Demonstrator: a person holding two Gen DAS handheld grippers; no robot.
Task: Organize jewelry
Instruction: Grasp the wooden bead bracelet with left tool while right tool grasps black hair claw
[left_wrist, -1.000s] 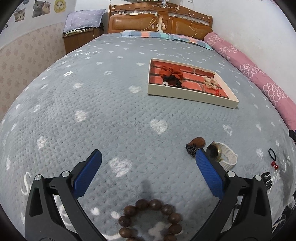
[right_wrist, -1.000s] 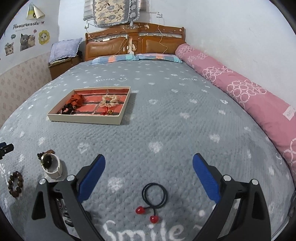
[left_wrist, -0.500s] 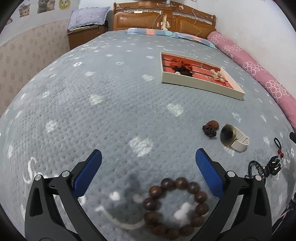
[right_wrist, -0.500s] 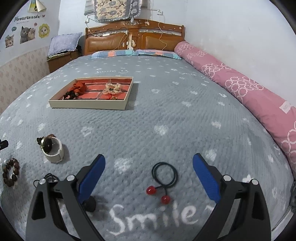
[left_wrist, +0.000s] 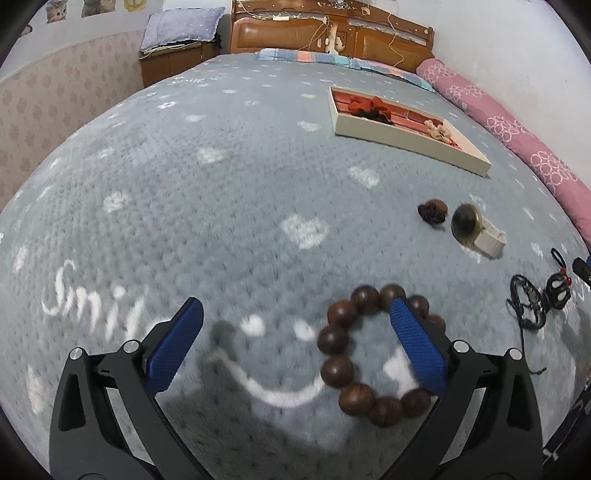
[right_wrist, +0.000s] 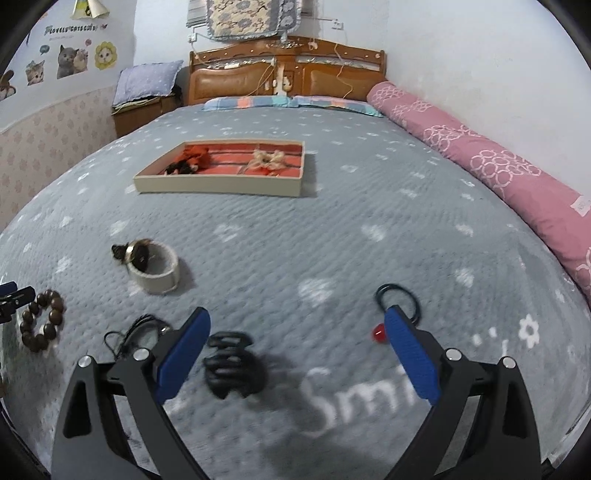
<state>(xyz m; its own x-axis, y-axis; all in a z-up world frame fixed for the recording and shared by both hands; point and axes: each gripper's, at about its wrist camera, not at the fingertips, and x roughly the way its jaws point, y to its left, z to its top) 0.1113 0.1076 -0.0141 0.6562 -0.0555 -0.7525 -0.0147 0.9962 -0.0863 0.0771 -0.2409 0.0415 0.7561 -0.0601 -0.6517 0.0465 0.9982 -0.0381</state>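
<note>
Blurring smears much of the near blanket (left_wrist: 221, 206) in both views, so the bead bracelet (left_wrist: 334, 338) by the left tool (left_wrist: 293, 325) reads soft; the tool's right finger (left_wrist: 417, 350) covers part of the ring. Left tool is spread wide, holding nothing, bracelet lying on the bed mostly btwn its fingers. White script on the blanket reads "Smil", cut off by the tool. Further right: a dark fuzzy piece (left_wrist: 433, 211) just beside a watch (left_wrist: 476, 229), then a black cord (left_wrist: 526, 304), hard to make out. Tray (left_wrist: 406, 142) sits well back w/ hair ties inside.

Right view: wall sticker text too small to read. Black claw clip (right_wrist: 231, 363) lies btwn the wide-spread, empty right tool (right_wrist: 297, 339); its right finger hides part of a black hair tie (right_wrist: 399, 299) w/ red bead. Blanket reads "Smi", rest hidden.
</note>
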